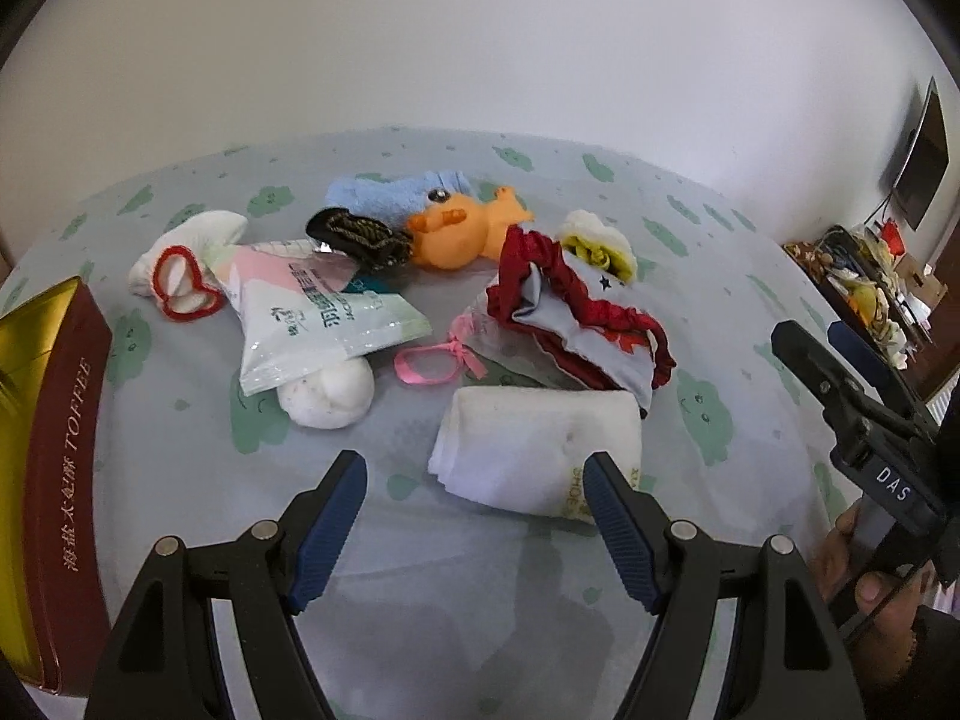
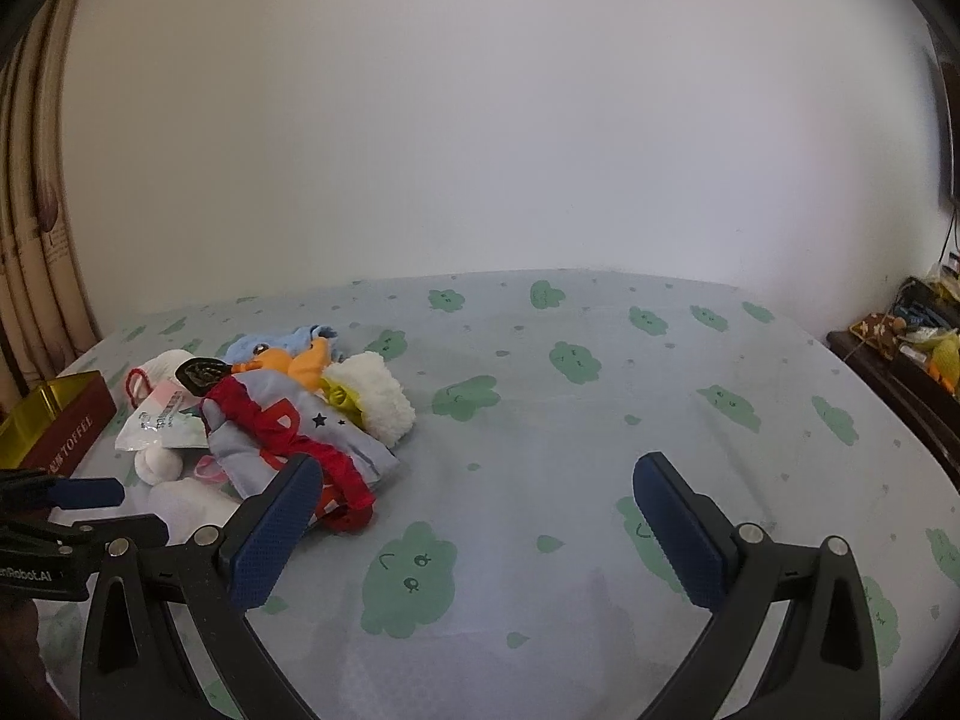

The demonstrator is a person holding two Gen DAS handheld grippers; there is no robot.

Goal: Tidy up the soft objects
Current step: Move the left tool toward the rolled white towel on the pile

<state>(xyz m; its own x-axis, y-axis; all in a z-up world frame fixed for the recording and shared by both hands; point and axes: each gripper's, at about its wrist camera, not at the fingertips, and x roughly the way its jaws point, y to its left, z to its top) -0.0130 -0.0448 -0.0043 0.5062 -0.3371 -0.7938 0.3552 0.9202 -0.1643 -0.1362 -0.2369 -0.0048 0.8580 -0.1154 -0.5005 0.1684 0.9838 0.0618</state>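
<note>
Reaching for the folded white towel (image 1: pixel 540 450) looks like the step in hand; the left tongs (image 1: pixel 474 474) gape wide and empty just short of it, one pad already over its near right corner; best to drop both pads astride the folded edge and pinch all layers, since loose cloth will slip or unfold; the right tongs (image 2: pixel 471 507) are wide and empty too, over bare sheet beside the pile; the soft things lie heaped mid-bed: red-trimmed cloth (image 1: pixel 576 324) touching the towel's far edge, orange toy (image 1: pixel 462 231), blue cloth (image 1: pixel 390 192), wipes pack (image 1: pixel 318 324) over a white sock (image 1: pixel 330 399); a toffee box (image 1: pixel 54 420), likely the bin, sits at the left; the bed (image 2: pixel 600 420) wears a grey sheet with green clouds; behind, a plain white wall, curtains left, cluttered shelf right.
</note>
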